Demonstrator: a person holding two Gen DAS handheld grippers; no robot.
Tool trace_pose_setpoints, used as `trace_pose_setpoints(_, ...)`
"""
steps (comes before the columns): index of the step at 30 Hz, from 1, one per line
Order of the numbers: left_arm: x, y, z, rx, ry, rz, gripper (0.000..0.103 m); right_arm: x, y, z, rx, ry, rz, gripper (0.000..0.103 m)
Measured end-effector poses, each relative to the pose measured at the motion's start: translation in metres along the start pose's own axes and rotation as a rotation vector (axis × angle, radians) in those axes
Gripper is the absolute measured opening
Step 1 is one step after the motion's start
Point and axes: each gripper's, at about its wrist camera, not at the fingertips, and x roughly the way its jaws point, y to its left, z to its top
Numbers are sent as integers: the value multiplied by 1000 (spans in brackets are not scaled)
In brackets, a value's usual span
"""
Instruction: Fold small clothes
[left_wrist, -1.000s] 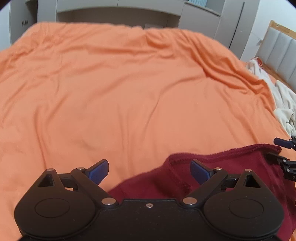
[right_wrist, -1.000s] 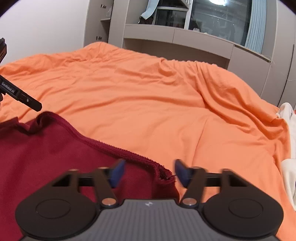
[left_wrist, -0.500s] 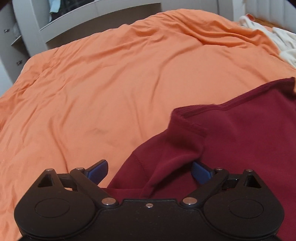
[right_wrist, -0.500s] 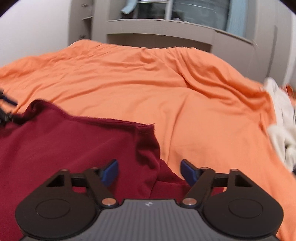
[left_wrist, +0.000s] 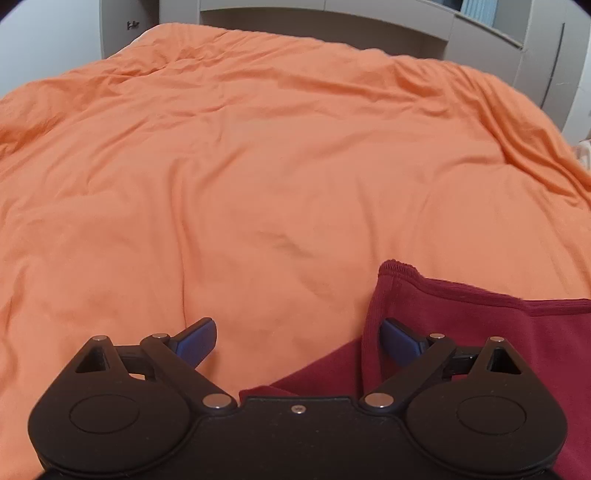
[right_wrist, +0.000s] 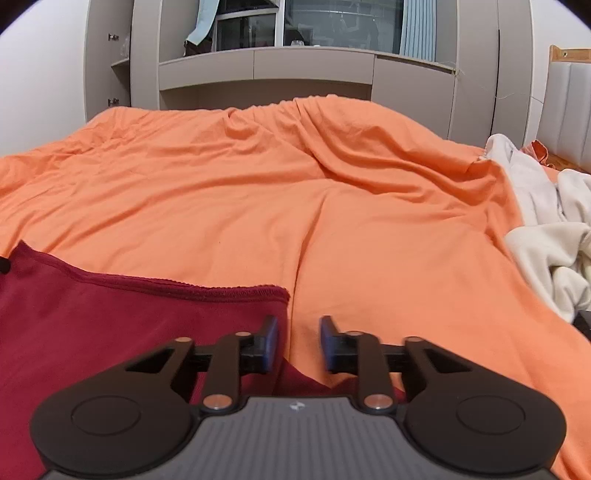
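A dark red garment lies on the orange bedsheet, its hemmed corner at the lower right of the left wrist view. My left gripper stands wide open low over the bed, with the garment's left edge just inside its right pad. In the right wrist view the garment spreads flat at the lower left. My right gripper sits at its right edge with the jaws closing. The gap between them is narrow and holds the cloth's edge and bare sheet; the pads do not press on anything.
A heap of cream clothes lies on the bed's right side. Grey cabinets and shelves stand beyond the bed's far edge, and a padded headboard is at the far right. The orange sheet is creased.
The right gripper's jaws have narrowed. The garment's hem, raised and bunched before, now lies flat on the sheet. The left gripper has swung, so the garment's corner now sits by its right pad.
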Motion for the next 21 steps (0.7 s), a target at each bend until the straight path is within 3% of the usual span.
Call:
trace_pose_setpoints(3,-24,-2,0,19,-38,-33,101,-34,-9,-5,14,-11,17,79)
trace_pose_setpoints(8,-78,-5,-19,42,-94,-35,102,-94,-14,-31,48,-3,42,99)
trace_pose_setpoints(16,-138,-5,-81,1,-84,-13,102,-135,3,-80,146,60,88,101)
trace_pose_setpoints(17,-143,-5,-89,-15,-81,-21,102,-136,4,-84,176,65,104,98)
trace_pose_setpoints(21,-151,2,-121,-115,-46,-54,102,-138,6,-89,235,67,114,72)
